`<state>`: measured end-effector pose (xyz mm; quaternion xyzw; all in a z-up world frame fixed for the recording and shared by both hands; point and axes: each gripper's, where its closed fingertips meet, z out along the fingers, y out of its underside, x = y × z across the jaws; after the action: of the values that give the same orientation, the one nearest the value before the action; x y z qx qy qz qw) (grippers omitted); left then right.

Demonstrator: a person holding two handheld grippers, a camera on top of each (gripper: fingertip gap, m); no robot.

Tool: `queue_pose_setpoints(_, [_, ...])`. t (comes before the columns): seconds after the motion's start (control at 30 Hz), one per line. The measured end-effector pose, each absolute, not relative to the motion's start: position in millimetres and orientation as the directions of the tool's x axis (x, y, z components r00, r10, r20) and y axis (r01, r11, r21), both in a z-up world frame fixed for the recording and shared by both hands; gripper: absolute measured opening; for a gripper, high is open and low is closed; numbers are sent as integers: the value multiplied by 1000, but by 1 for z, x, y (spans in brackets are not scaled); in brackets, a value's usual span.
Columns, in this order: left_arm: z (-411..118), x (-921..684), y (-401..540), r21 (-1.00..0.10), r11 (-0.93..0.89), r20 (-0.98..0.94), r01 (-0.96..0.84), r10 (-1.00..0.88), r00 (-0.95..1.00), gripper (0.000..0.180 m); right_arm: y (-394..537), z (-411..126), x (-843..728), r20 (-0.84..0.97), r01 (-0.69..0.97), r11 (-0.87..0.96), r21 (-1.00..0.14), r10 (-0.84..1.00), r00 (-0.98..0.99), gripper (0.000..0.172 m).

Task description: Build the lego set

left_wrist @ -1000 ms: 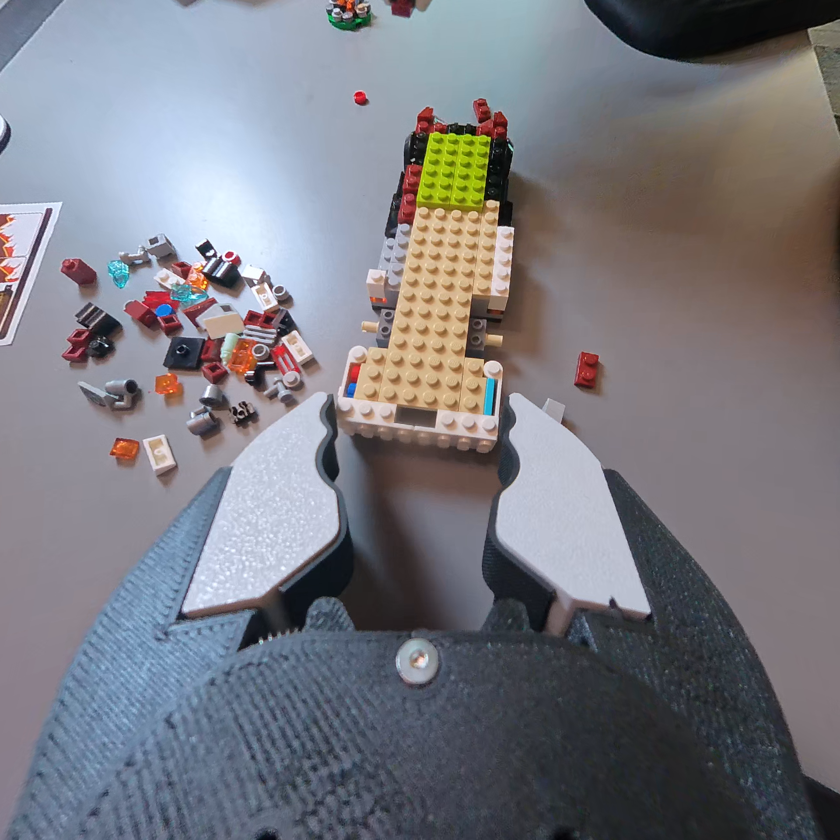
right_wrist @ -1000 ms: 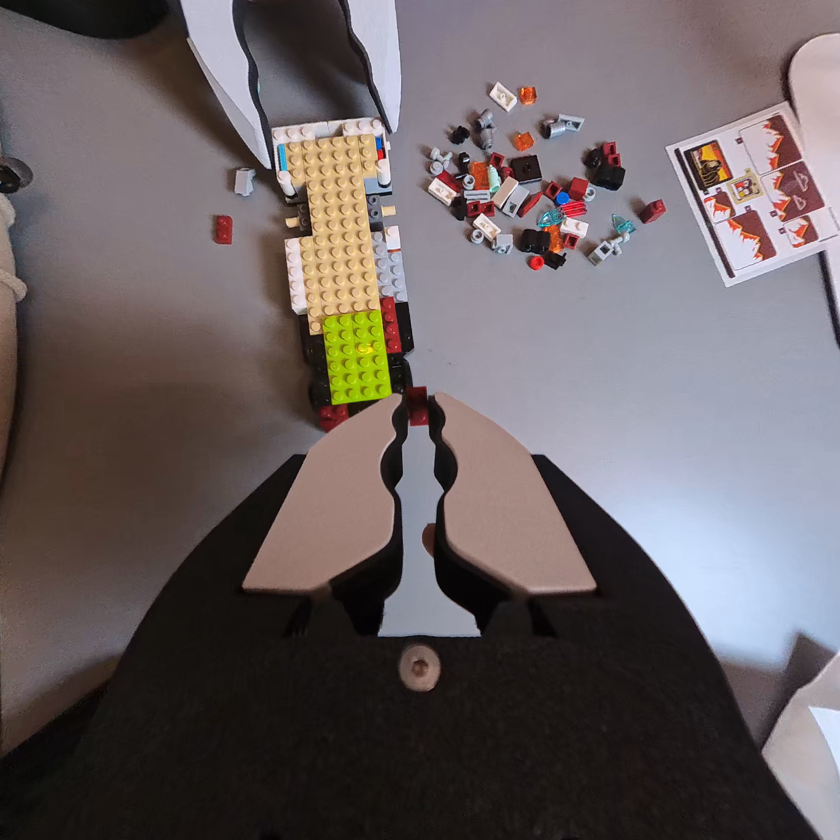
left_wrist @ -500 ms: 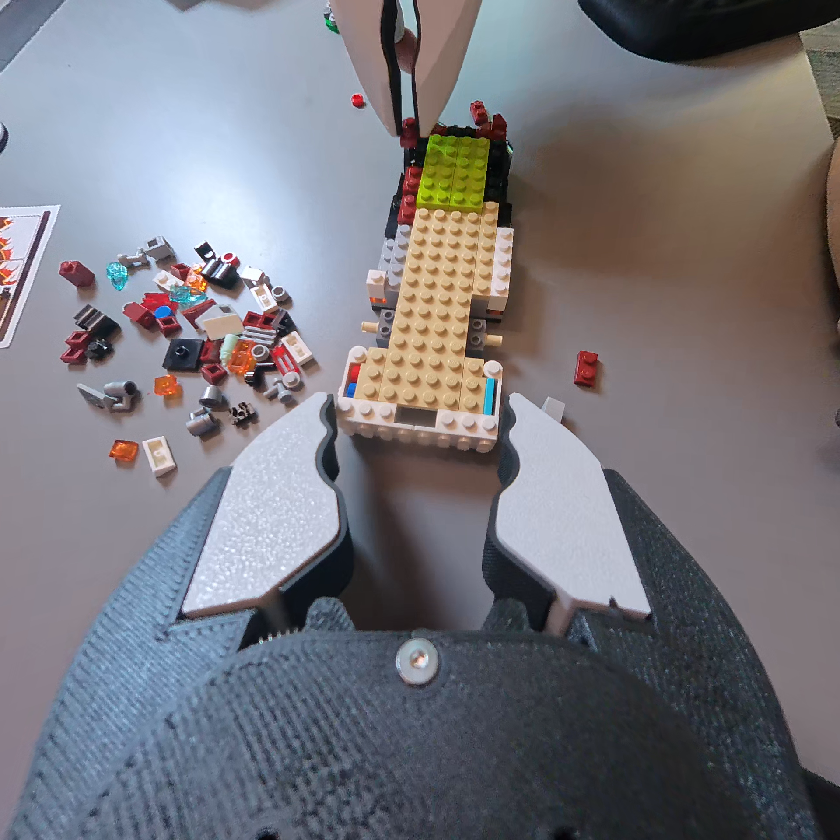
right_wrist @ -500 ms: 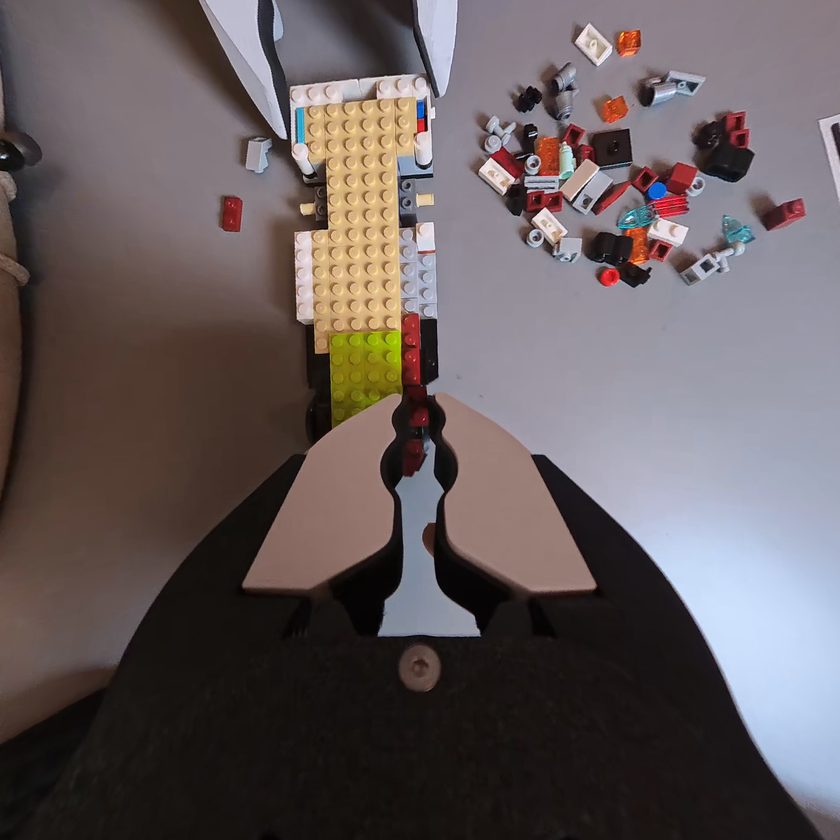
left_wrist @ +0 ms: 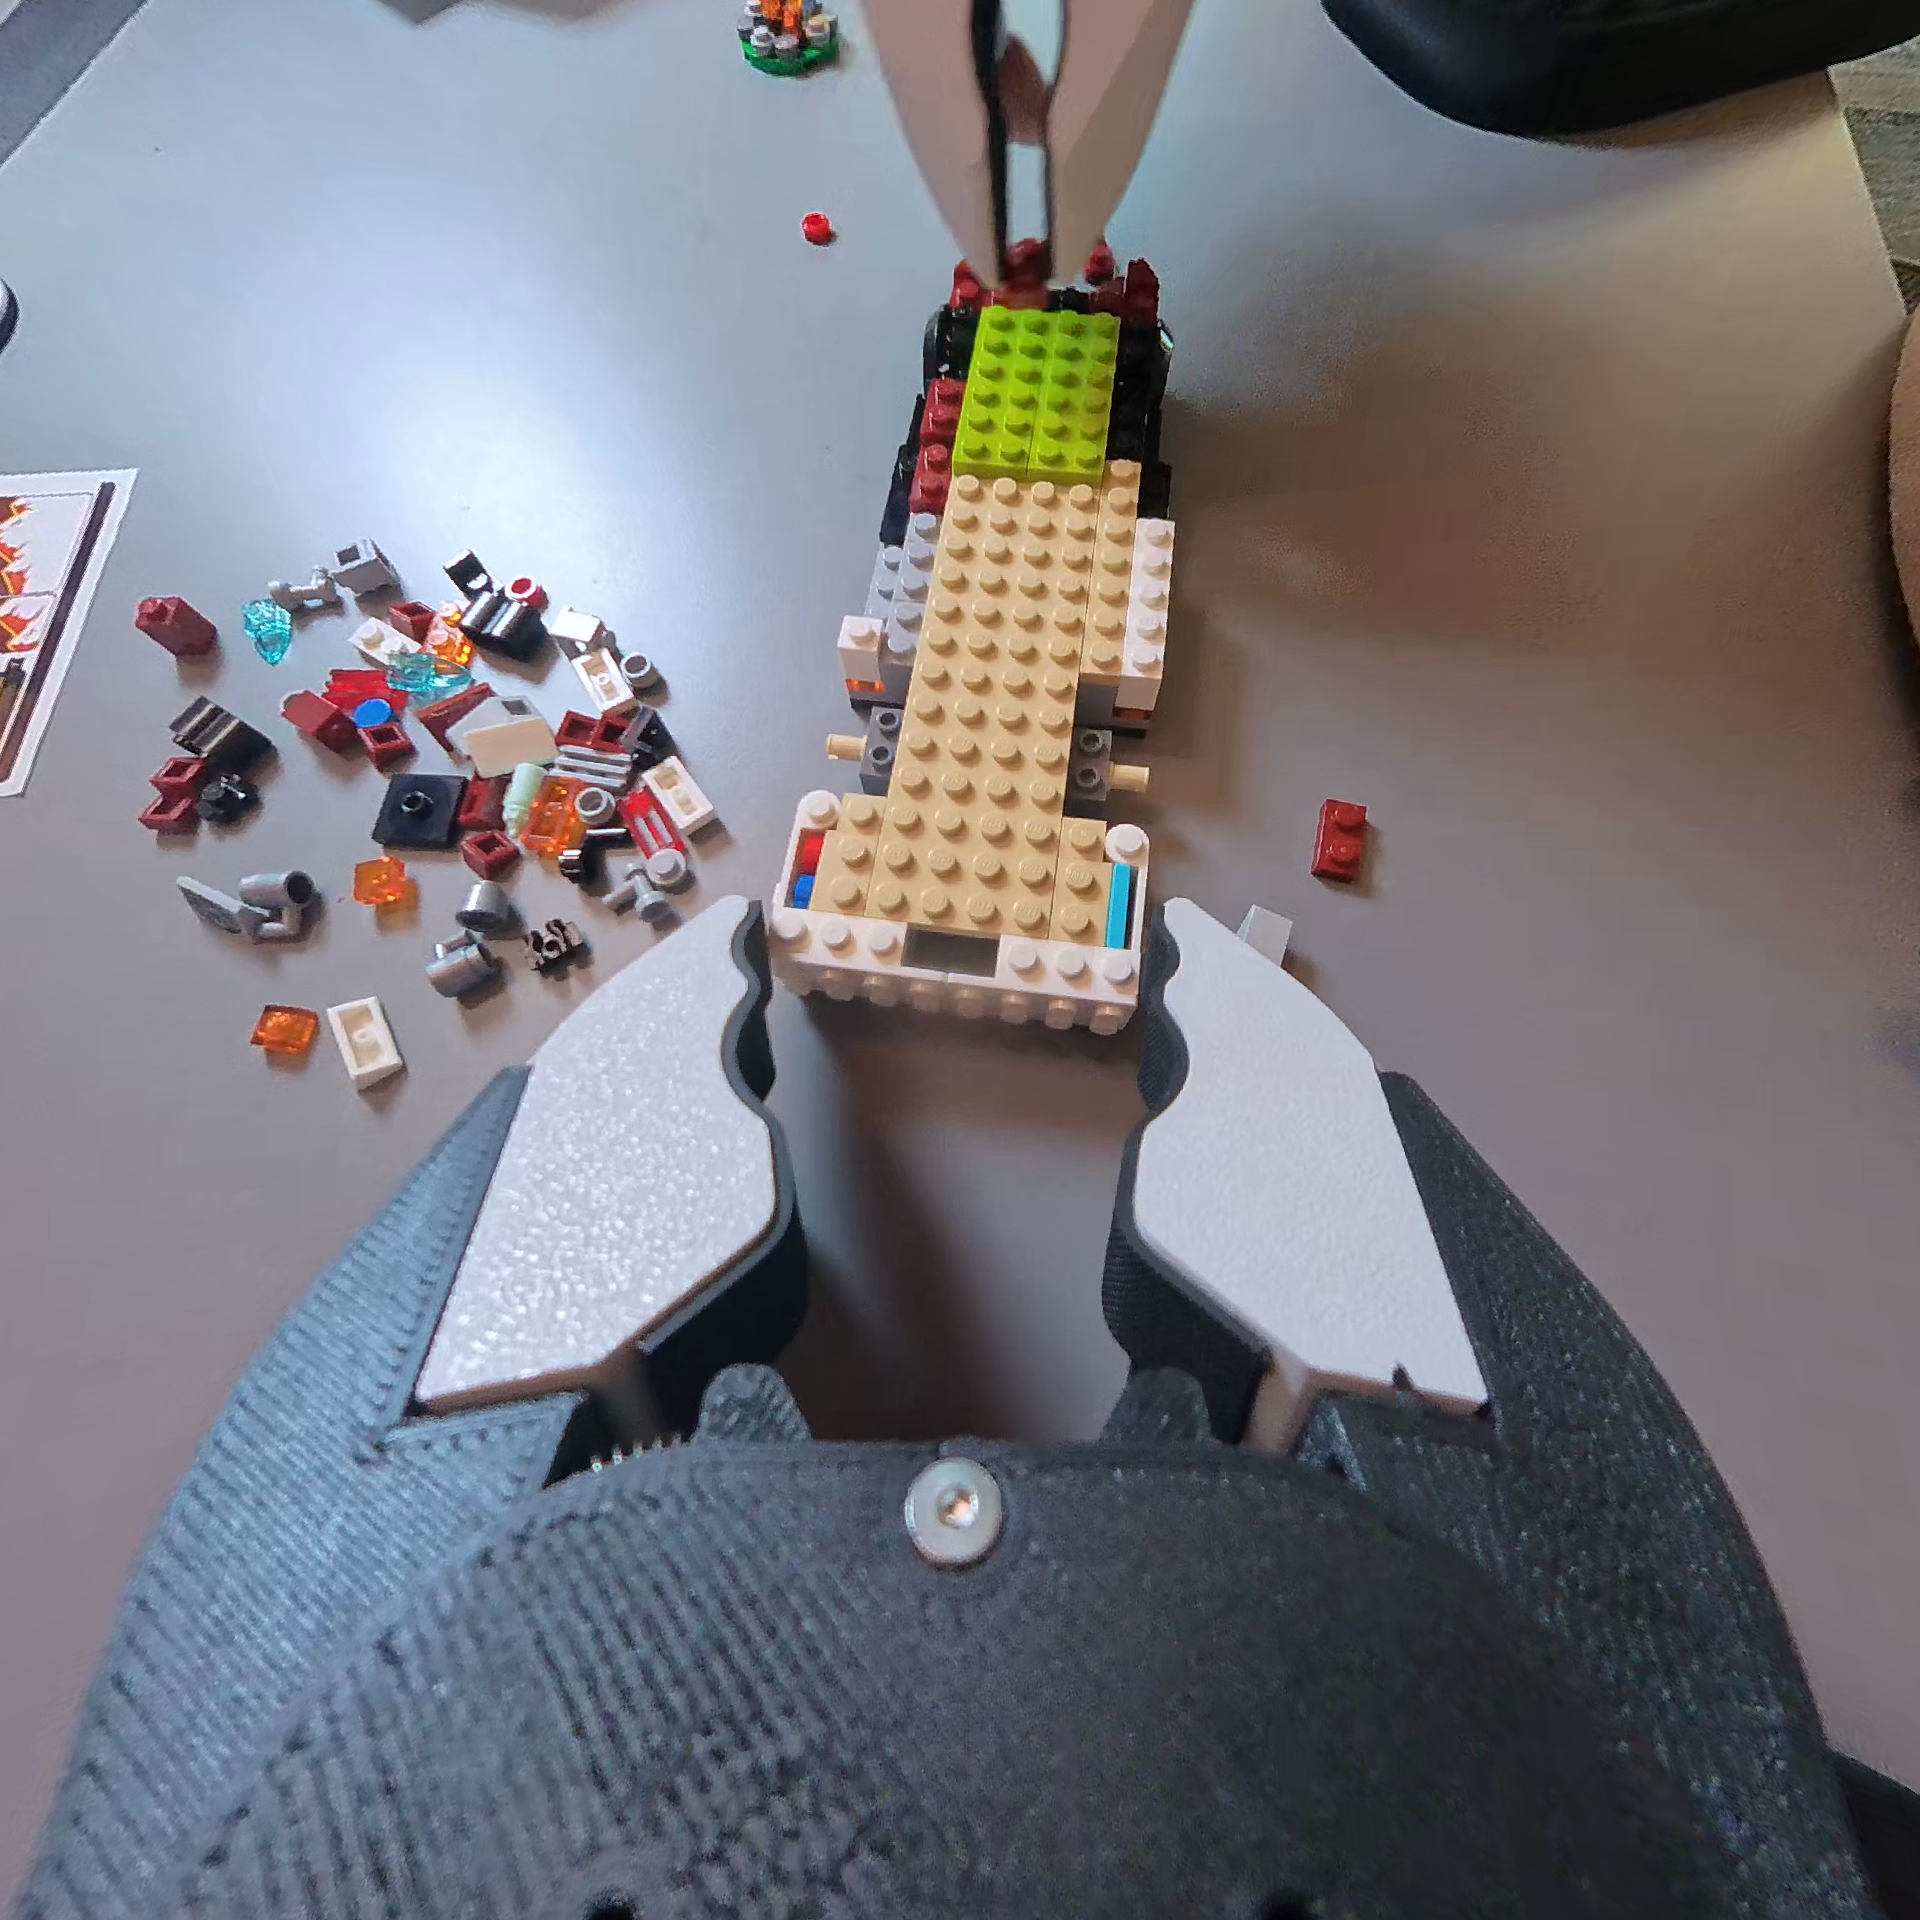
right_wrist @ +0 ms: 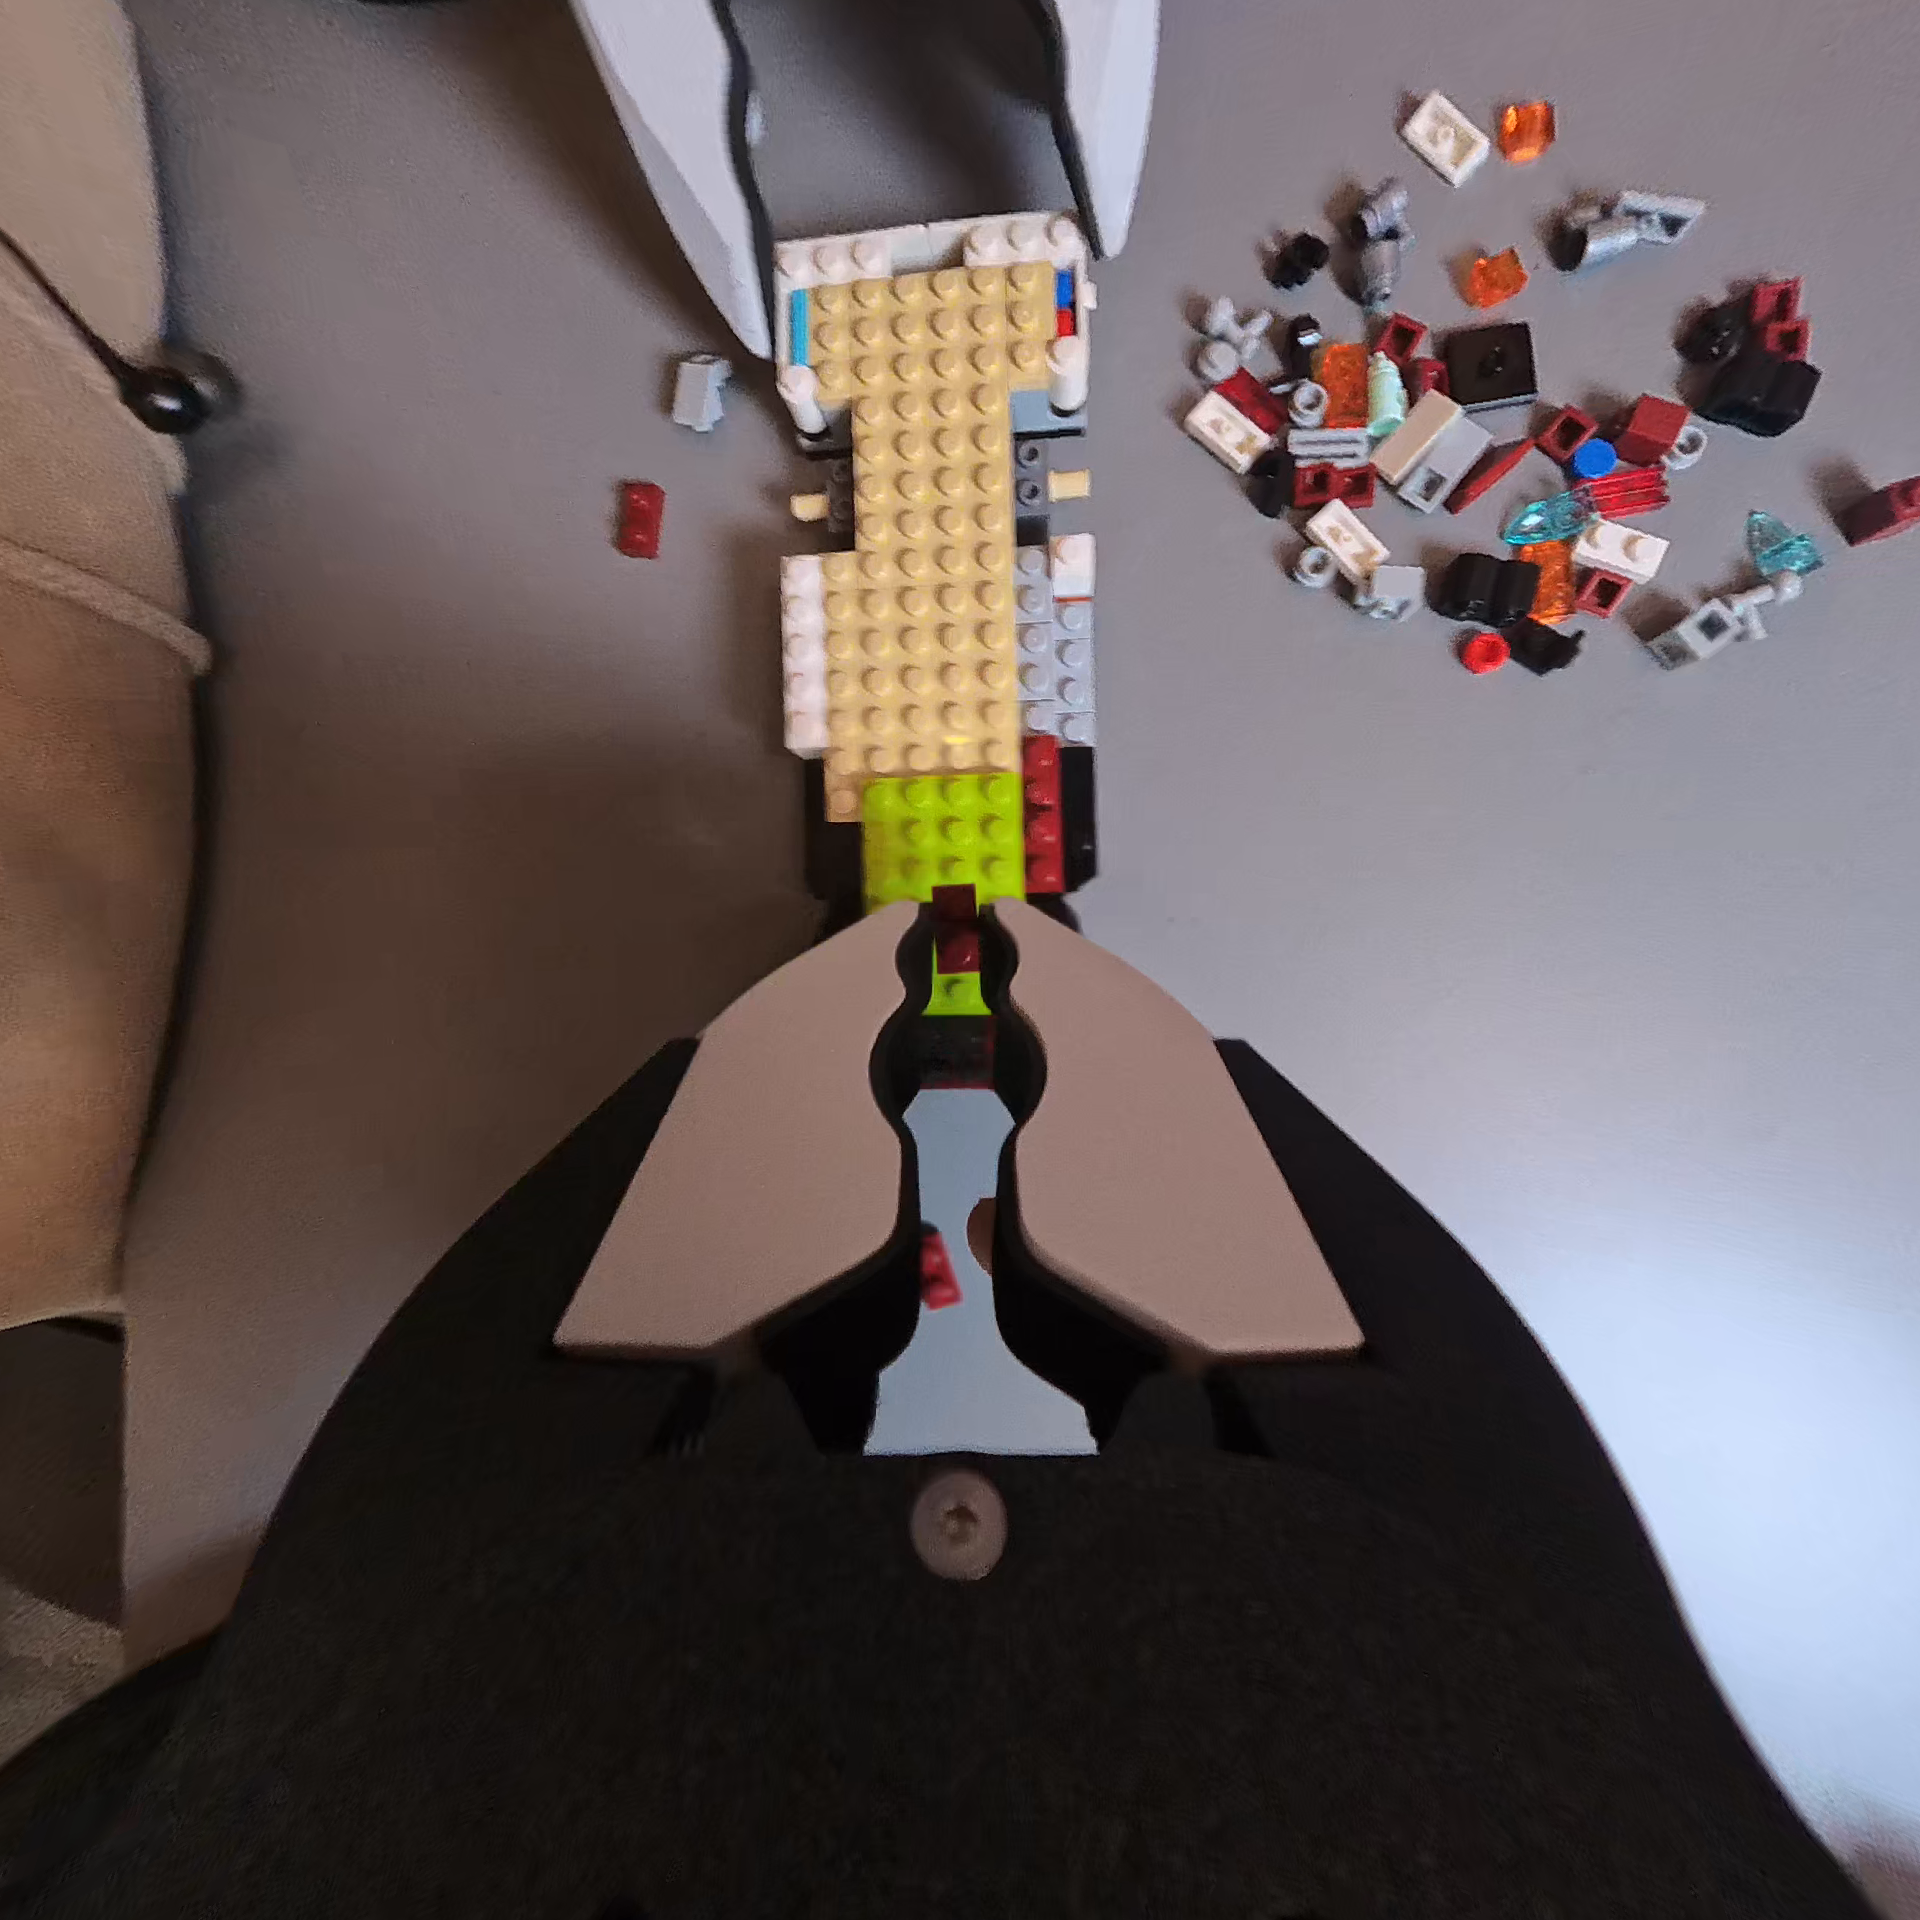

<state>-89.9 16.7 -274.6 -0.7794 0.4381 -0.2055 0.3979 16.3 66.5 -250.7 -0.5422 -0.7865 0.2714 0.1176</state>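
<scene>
A long brick model (left_wrist: pixel 997 675) with a tan top and a lime green plate (left_wrist: pixel 1039 400) lies on the grey table. My left gripper (left_wrist: pixel 961 920) is shut on its white near end, one pad against each side. The right wrist view shows the same grip (right_wrist: pixel 930 281) at the far end of the model (right_wrist: pixel 925 582). My right gripper (right_wrist: pixel 954 912) is shut on a small dark red brick (right_wrist: pixel 956 935), which it holds over the near edge of the lime plate (right_wrist: pixel 940 831). In the left wrist view it (left_wrist: pixel 1029 272) comes down at the model's far end.
A pile of loose small bricks (left_wrist: pixel 447 727) lies left of the model. On its other side lie a dark red plate (left_wrist: pixel 1340 840) and a small grey piece (left_wrist: pixel 1265 930). A sticker sheet (left_wrist: pixel 42 623) lies far left. A beige sleeve (right_wrist: pixel 73 727) shows at the left edge.
My right gripper has moved forward with the dark red brick, from the model's corner to over the lime plate's edge. My left gripper has stayed on the white end.
</scene>
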Motion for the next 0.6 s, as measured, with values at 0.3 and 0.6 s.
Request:
queue_pose_setpoints(0.3, [-275, -89, 17, -799, -301, -30, -521, -845, 534, 69, 5, -280, 39, -6, 797, 317, -514, 928, -372, 8])
queue_pose_setpoints(0.6, [-275, -89, 17, -793, -300, -41, -531, -842, 538, 69, 3, -288, 42, 18, 818, 330, -471, 931, -365, 17])
